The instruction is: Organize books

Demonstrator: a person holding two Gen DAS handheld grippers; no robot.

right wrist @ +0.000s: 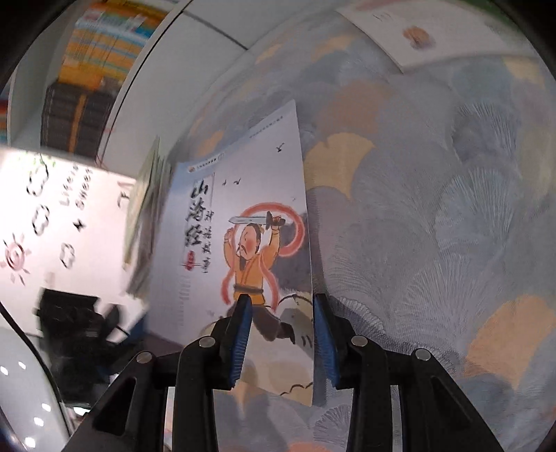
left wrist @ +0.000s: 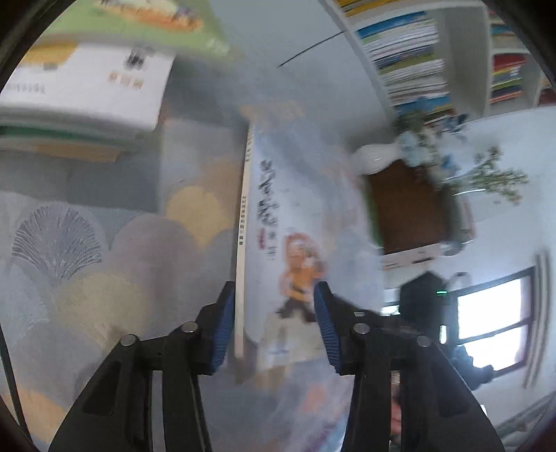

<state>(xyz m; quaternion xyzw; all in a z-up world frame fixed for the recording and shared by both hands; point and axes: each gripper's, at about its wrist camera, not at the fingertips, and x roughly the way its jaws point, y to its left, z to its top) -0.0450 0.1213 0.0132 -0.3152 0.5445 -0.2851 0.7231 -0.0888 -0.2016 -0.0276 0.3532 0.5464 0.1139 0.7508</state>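
A thin picture book [left wrist: 295, 222] with black brush lettering and a figure in an orange robe stands on edge between my left gripper's [left wrist: 274, 313] blue pads, spine by the left pad; the jaws stand apart around it. The same book [right wrist: 250, 243] shows in the right wrist view, its cover facing the camera, between my right gripper's [right wrist: 281, 327] open pads. Whether any pad presses the book is unclear. A stack of books [left wrist: 80, 101] lies on the patterned carpet [left wrist: 104, 243] at upper left. The left wrist view is blurred.
A white bookshelf [left wrist: 410, 59] full of books stands at upper right, with a vase of flowers [left wrist: 427, 153] below it. Another book [right wrist: 424, 31] lies on the carpet [right wrist: 434, 208] at the top. A shelf of books [right wrist: 97, 69] and a white board [right wrist: 52, 215] are at left.
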